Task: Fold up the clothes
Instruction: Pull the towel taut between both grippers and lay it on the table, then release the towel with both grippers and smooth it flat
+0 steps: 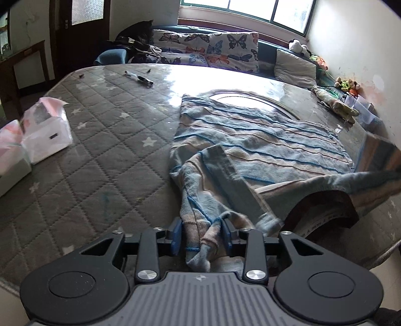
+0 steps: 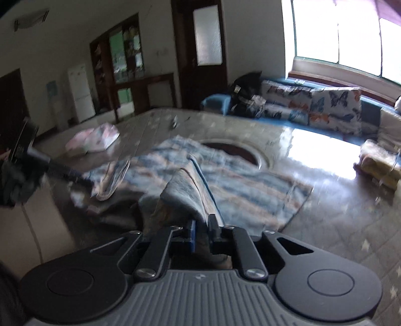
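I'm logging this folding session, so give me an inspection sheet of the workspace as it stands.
Surface: grey quilted mattress with white stars, partly under glossy plastic.
Job's things: striped blue-and-beige garment spread flat, near edge lifted.
Clutter: white plastic-wrapped packages; pen-like item; stuffed toys.
Grippers: left gripper shut on bunched cloth; right gripper shut on a raised fold.
Cables: nothing seen.
Surroundings: butterfly cushions, window, dark wooden door.

bright window [image 1: 250, 10], butterfly-cushioned sofa [image 1: 208, 50], dark door [image 2: 200, 50]
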`<move>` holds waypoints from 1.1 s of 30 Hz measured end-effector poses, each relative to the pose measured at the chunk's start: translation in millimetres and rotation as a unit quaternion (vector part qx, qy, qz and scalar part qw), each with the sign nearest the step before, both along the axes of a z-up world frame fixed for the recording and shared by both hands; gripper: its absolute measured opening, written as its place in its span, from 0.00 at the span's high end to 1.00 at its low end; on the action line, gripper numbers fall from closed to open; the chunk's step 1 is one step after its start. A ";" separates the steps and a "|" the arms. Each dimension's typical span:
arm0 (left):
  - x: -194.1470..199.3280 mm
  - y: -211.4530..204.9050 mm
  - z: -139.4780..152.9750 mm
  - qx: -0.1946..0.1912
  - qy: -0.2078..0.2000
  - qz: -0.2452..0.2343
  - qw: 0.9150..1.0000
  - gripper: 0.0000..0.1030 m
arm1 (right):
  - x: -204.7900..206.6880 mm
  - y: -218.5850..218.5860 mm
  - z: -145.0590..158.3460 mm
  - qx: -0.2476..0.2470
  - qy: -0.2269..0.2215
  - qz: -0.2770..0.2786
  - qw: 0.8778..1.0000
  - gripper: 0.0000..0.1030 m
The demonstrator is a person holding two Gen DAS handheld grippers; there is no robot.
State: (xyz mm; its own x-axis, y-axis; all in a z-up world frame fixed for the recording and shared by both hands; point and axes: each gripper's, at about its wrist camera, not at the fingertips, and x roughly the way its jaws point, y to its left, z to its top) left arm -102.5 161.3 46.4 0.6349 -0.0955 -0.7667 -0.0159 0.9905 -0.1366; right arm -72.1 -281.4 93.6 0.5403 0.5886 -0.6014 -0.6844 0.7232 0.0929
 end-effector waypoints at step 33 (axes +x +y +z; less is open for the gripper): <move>-10.1 33.3 41.3 0.019 -0.072 0.063 0.995 0.35 | 97.4 28.0 -64.8 -0.084 0.034 -0.142 0.986 0.67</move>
State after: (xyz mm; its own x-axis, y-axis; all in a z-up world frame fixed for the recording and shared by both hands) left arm -112.6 194.6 87.7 0.7441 0.0186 -0.6678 -0.1229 0.9864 -0.1095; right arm 25.3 -253.4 28.8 0.6236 0.3076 -0.7187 -0.4475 0.8943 -0.0056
